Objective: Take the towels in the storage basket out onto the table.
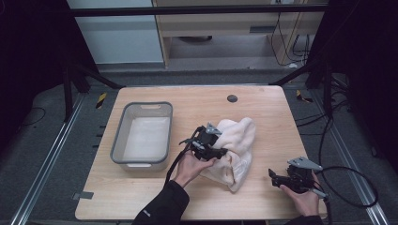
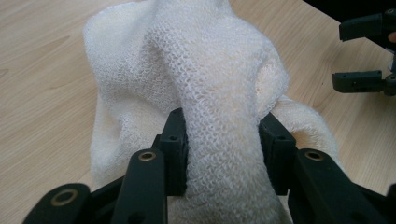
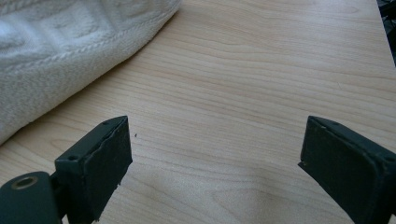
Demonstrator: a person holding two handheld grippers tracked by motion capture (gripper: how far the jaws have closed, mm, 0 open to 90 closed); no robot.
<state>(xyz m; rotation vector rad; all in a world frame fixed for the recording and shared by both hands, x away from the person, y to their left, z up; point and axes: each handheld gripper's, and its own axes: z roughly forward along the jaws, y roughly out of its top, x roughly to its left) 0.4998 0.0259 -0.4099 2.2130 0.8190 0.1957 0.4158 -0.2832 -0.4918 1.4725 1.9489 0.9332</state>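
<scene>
Pale wooden table (image 1: 141, 187) is carrying a grey tub (image 1: 141, 135) with a cream towel (image 1: 237, 145) lying right of it, the left gripper (image 2: 223, 135) clamping a fold while the right gripper (image 3: 215, 163), near the towel, is gaping wide.

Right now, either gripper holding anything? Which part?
Left gripper is clamped on a bunched fold of the white towel. Right gripper is open over bare table, holding nothing.

left gripper (image 2: 223, 140) clamping white towel (image 2: 196, 70)
</scene>
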